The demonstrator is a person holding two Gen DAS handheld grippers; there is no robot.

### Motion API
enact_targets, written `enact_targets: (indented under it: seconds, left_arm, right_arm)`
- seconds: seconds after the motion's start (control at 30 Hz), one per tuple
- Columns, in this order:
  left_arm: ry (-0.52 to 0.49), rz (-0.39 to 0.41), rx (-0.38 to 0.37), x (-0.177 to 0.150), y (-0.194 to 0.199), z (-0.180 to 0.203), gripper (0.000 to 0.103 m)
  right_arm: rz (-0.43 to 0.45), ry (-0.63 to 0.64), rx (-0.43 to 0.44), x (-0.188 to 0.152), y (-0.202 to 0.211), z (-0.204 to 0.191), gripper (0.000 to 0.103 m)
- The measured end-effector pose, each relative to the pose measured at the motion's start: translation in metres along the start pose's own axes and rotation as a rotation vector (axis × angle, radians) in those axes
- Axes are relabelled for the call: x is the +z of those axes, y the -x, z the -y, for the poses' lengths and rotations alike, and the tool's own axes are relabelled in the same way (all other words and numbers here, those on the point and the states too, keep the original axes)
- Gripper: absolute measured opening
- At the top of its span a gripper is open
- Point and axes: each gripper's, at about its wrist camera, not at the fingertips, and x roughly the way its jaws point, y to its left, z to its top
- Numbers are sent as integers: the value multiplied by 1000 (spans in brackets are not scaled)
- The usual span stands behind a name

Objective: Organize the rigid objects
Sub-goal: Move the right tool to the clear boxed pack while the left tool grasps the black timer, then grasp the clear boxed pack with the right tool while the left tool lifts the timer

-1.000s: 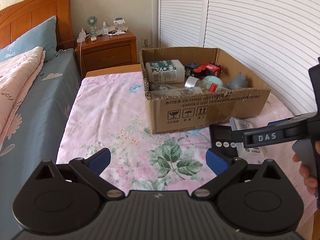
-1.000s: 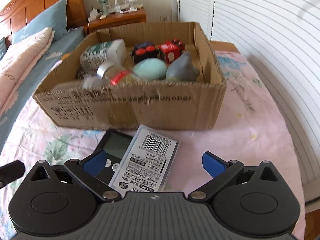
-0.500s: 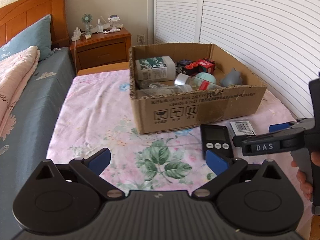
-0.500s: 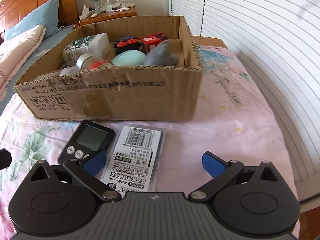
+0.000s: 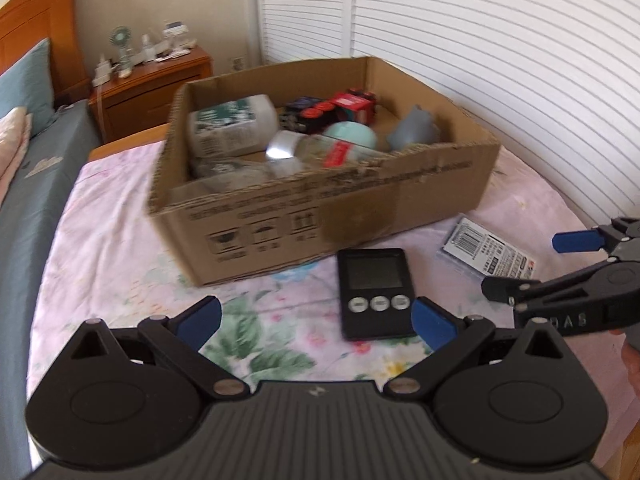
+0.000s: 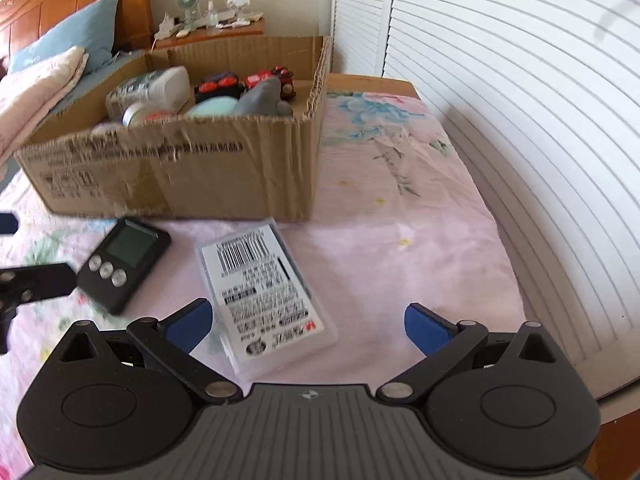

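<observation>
A black digital timer (image 5: 375, 293) (image 6: 123, 262) with three round buttons lies flat on the floral sheet in front of a cardboard box (image 5: 344, 216) (image 6: 224, 168). Beside it on the right lies a clear flat case with a barcode label (image 5: 489, 254) (image 6: 264, 296). The box holds a white bottle (image 5: 232, 124), red toy cars (image 5: 340, 106), a teal rounded object and a grey shark-like toy (image 6: 262, 98). My left gripper (image 5: 316, 322) is open, its right finger near the timer's lower corner. My right gripper (image 6: 308, 326) is open, straddling the near end of the clear case.
A wooden nightstand (image 5: 156, 80) with a small fan and bottles stands behind the box. White louvred doors (image 5: 500, 60) run along the right. A bed with a blue pillow (image 6: 68, 36) and pink quilt lies to the left. A hand (image 5: 632, 356) holds the right gripper.
Both grippers have drawn back and swung right. The timer and the case now sit farther ahead in the right wrist view. Nothing was picked up.
</observation>
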Motion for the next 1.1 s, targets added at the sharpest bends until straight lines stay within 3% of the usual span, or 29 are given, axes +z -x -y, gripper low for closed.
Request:
enact_targets:
  seconds: [0.23, 0.37, 0.67, 0.83, 1.1]
  left_arm:
    - [-51, -25, -62, -1, -26, 15, 101]
    - [-32, -29, -80, 0, -33, 13, 93]
    - [-69, 6, -109, 0, -31, 24, 53]
    - [-54, -2, -108, -1, -27, 18, 51]
    - [14, -5, -44, -18, -13, -15, 51]
  right_arm:
    - [33, 39, 22, -11, 3, 5, 103]
    - [47, 42, 33, -13, 4, 9, 103]
    - [62, 50, 38, -15, 4, 9, 103]
    - [69, 57, 44, -16, 4, 10, 103]
    - [64, 118, 101, -11, 1, 0, 103]
